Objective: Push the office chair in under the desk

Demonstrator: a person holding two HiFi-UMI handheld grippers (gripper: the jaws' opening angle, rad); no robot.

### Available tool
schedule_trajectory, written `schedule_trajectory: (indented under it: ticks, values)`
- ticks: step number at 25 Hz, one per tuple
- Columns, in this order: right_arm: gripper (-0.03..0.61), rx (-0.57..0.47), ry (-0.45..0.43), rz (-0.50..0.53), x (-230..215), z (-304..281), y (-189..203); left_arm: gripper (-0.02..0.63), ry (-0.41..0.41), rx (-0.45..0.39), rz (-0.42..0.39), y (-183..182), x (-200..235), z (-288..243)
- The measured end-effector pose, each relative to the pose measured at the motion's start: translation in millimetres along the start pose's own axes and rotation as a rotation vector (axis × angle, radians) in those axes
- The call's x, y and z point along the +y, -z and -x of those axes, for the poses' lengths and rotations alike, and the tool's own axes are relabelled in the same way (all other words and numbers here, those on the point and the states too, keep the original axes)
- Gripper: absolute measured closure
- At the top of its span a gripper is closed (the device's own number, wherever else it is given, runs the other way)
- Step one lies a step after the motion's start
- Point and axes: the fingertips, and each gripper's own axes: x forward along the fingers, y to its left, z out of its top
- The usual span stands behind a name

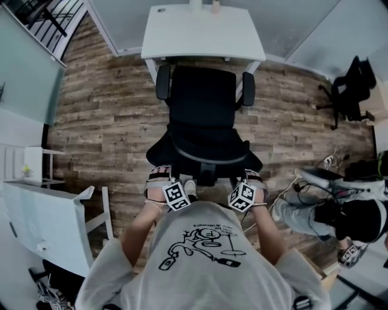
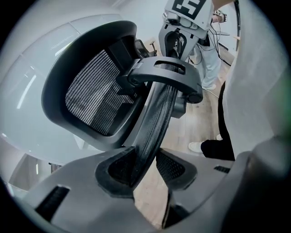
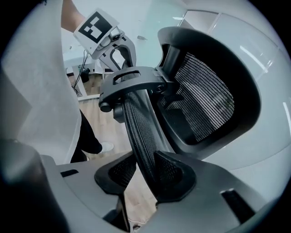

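Note:
The black office chair (image 1: pixel 203 103) stands facing the white desk (image 1: pixel 203 33), its seat front at the desk's edge. The person stands behind the curved mesh backrest (image 1: pixel 203 151). My left gripper (image 1: pixel 161 177) is shut on the backrest's left rim and my right gripper (image 1: pixel 253 178) on its right rim. In the left gripper view the mesh rim (image 2: pixel 152 123) runs between the pads (image 2: pixel 116 166), with the headrest (image 2: pixel 91 95) beyond. The right gripper view mirrors this: the rim (image 3: pixel 138 127) sits between the pads (image 3: pixel 175 175), beside the headrest (image 3: pixel 209 95).
A second black chair (image 1: pixel 348 91) stands at the far right. A person (image 1: pixel 339 218) sits low at the right among cables (image 1: pixel 315 181). A white table (image 1: pixel 42 218) and a shelf (image 1: pixel 30 163) are at the left. Small items (image 1: pixel 215 6) sit on the desk's far edge.

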Motion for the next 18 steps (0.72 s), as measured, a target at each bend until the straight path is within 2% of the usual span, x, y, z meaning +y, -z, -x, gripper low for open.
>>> schedule_trajectory:
  ticks: [18]
  values:
    - [0.426,0.021,0.035,0.017,-54.1,-27.5,-11.3,0.468,-0.027,0.002,0.025,-11.7,47.8,-30.1]
